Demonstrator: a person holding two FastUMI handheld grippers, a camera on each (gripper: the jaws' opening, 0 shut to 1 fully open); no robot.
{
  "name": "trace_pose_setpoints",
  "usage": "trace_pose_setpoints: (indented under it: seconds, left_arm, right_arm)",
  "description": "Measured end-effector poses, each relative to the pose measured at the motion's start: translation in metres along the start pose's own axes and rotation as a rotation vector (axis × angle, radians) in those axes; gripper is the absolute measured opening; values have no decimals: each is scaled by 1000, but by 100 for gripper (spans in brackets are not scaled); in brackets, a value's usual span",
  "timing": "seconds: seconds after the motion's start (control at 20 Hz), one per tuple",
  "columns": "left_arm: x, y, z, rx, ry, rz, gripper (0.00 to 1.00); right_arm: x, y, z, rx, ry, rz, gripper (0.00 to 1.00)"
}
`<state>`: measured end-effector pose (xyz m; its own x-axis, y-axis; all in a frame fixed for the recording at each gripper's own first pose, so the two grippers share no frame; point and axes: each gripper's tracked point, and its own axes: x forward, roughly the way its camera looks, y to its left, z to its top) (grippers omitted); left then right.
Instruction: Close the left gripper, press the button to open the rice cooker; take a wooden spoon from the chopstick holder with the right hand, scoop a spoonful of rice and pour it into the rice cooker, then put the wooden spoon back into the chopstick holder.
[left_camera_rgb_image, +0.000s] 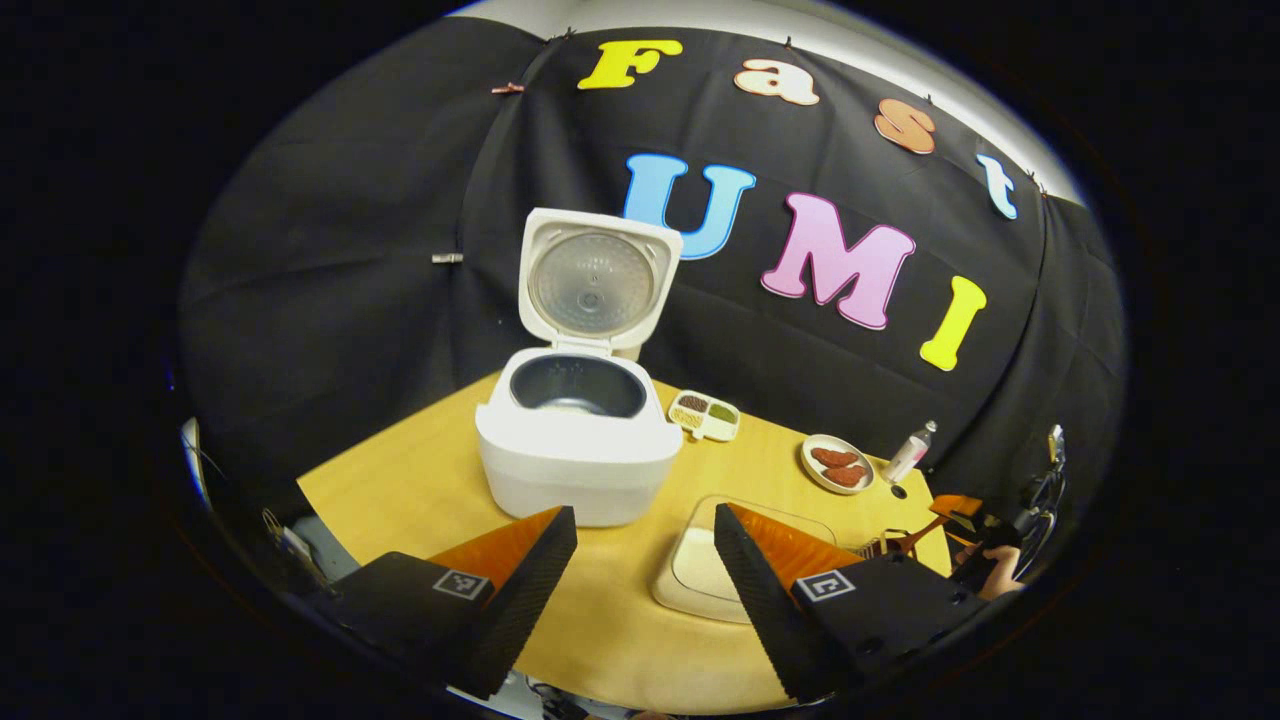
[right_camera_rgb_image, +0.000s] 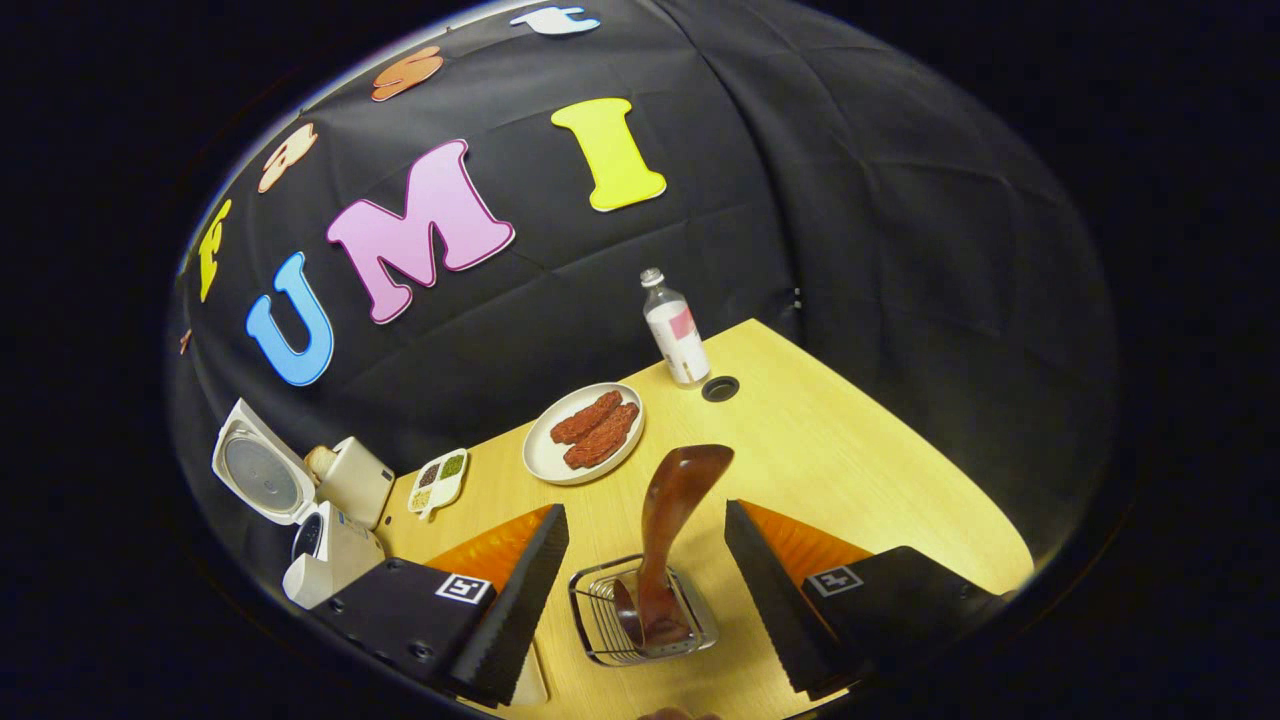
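Looking along our left gripper (left_camera_rgb_image: 645, 570), we see its fingers spread apart above the yellow wooden table (left_camera_rgb_image: 400, 480), with the white rice cooker (left_camera_rgb_image: 580, 450) just ahead, lid raised upright and the dark inner pot exposed. A shallow cream dish of rice (left_camera_rgb_image: 700, 570) lies beside it. Our right gripper (right_camera_rgb_image: 645, 580) is also spread wide, holding nothing, its fingers flanking the dark brown wooden spoon (right_camera_rgb_image: 670, 520), which stands bowl-up in the wire chopstick holder (right_camera_rgb_image: 600, 630). Farther back sit a white plate of reddish food (right_camera_rgb_image: 545, 455) and a small capped bottle (right_camera_rgb_image: 675, 335).
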<state>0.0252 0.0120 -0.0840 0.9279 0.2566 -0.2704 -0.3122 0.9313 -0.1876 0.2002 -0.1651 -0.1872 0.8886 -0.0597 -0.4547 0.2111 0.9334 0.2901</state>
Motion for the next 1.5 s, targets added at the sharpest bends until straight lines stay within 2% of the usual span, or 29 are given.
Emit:
trace_pose_setpoints:
  seconds: [0.2, 0.35, 0.5, 0.7, 0.85, 1.1, 1.3, 1.5]
  left_arm:
    - [19, 27, 65, 34, -101, 7, 95]
    - [34, 50, 112, 47, -157, 42, 96]
    - [46, 56, 170, 35, -254, 4, 96]
    - [73, 73, 228, 95, -330, -5, 95]
    - [98, 75, 269, 125, -392, -23, 95]
    - [159, 83, 307, 150, -410, -55, 95]
    - [211, 78, 327, 137, -407, -99, 95]
    - [267, 70, 337, 168, -377, -106, 95]
  right_arm:
    - [-39, -14, 27, -70, -91, -59, 98]
    - [-72, -16, 40, -112, -141, -87, 99]
    - [-103, -13, 48, -129, -184, -115, 98]
    - [-136, -1, 52, -141, -236, -138, 98]
    - [-150, 5, 46, -203, -235, -152, 98]
    - [-175, 35, 46, -263, -280, -165, 99]
    - [-198, 64, 22, -281, -290, -176, 99]
    - [-216, 81, 11, -318, -293, -192, 98]
